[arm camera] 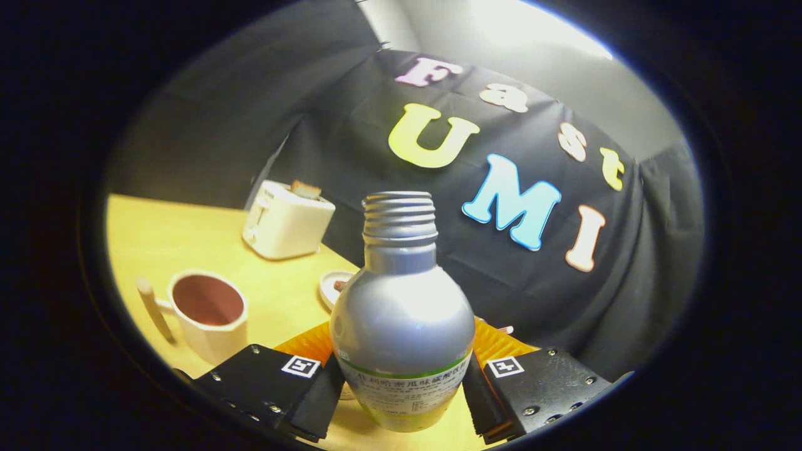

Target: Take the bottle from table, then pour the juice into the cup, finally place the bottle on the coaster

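Note:
A silver bottle [401, 313] with an open threaded neck and a green-edged label stands upright between my fingers. My gripper [404, 401] is shut on the bottle, with both pads pressing its lower body from either side. A white cup [210, 313] with a reddish-brown inside sits on the yellow table [169, 238], ahead and to the left of the left finger. An orange ribbed coaster [307, 344] lies just behind the bottle, with its edges showing on both sides of it.
A white toaster [287, 219] with a slice of bread in it stands at the back of the table near the black cloth wall. A small white dish [332, 285] lies between the toaster and the bottle. A pale wooden stick [153, 310] rests beside the cup.

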The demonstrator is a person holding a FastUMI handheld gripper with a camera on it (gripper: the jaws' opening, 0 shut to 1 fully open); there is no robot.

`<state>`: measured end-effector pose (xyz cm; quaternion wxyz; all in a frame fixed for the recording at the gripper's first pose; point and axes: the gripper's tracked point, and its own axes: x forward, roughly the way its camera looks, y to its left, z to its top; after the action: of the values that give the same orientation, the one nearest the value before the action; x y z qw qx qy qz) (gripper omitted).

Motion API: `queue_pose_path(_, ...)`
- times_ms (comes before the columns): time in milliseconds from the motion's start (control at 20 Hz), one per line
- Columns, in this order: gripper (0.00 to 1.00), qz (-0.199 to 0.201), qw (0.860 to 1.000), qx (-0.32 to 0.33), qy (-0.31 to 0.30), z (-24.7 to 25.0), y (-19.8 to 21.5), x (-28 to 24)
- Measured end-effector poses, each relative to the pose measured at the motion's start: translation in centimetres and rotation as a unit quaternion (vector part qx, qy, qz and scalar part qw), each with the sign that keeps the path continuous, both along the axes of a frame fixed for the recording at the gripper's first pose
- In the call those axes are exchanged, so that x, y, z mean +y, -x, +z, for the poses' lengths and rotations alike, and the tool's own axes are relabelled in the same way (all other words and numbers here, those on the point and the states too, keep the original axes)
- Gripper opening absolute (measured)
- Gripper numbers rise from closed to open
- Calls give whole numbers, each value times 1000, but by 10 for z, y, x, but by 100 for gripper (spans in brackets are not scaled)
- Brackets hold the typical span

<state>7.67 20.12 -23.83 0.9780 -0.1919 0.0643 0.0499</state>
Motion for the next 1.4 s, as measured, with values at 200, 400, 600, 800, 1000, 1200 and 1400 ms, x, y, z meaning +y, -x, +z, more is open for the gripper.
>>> queue_pose_path(200,82,25,987,-13,-161,30,2,6)
queue_pose_path(400,82,26,979,6,-203,16,-15,5)
queue_pose_path(600,82,16,976,31,-214,-5,-33,10)
queue_pose_path(800,82,5,973,55,-226,-29,-52,14)
queue_pose_path(1000,82,-4,974,63,-216,-50,-64,15)
queue_pose_path(1200,82,-11,974,67,-217,-63,-72,13)
queue_pose_path(1400,82,-9,974,66,-218,-64,-73,17)
